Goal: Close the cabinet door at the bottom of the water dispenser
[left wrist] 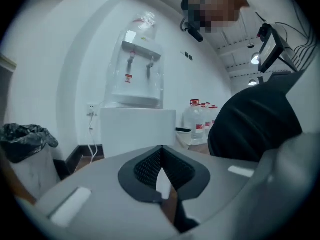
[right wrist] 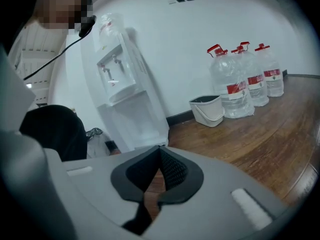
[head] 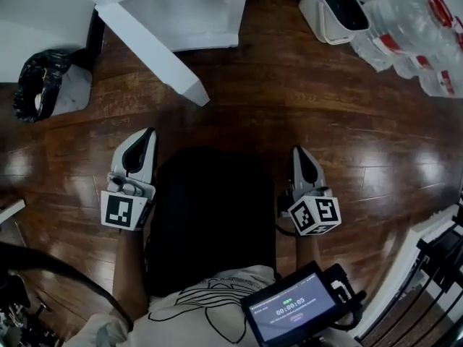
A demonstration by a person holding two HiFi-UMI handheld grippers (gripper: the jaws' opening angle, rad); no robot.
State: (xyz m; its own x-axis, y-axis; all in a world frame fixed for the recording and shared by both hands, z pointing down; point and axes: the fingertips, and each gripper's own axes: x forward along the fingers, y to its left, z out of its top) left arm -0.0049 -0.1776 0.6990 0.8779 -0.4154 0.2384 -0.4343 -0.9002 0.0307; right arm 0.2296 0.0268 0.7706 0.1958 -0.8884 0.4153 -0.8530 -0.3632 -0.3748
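Note:
The white water dispenser (head: 181,6) stands at the far edge of the wood floor. Its bottom cabinet door (head: 152,53) hangs open, swung out diagonally towards me. The left gripper view shows the dispenser (left wrist: 136,69) upright, with the open door (left wrist: 137,129) as a white panel in front of it. The dispenser (right wrist: 122,94) also shows in the right gripper view. My left gripper (head: 148,134) and right gripper (head: 298,150) are held low near my body, well short of the door. Both are shut with nothing between the jaws, seen close up as the left gripper (left wrist: 161,148) and the right gripper (right wrist: 160,148).
A bin with a black bag (head: 43,85) stands left of the dispenser. A white bucket (head: 333,6) and several large water bottles (head: 416,35) sit at the right. A screen device (head: 293,311) hangs at my chest. A dark rack (head: 438,266) stands at the right edge.

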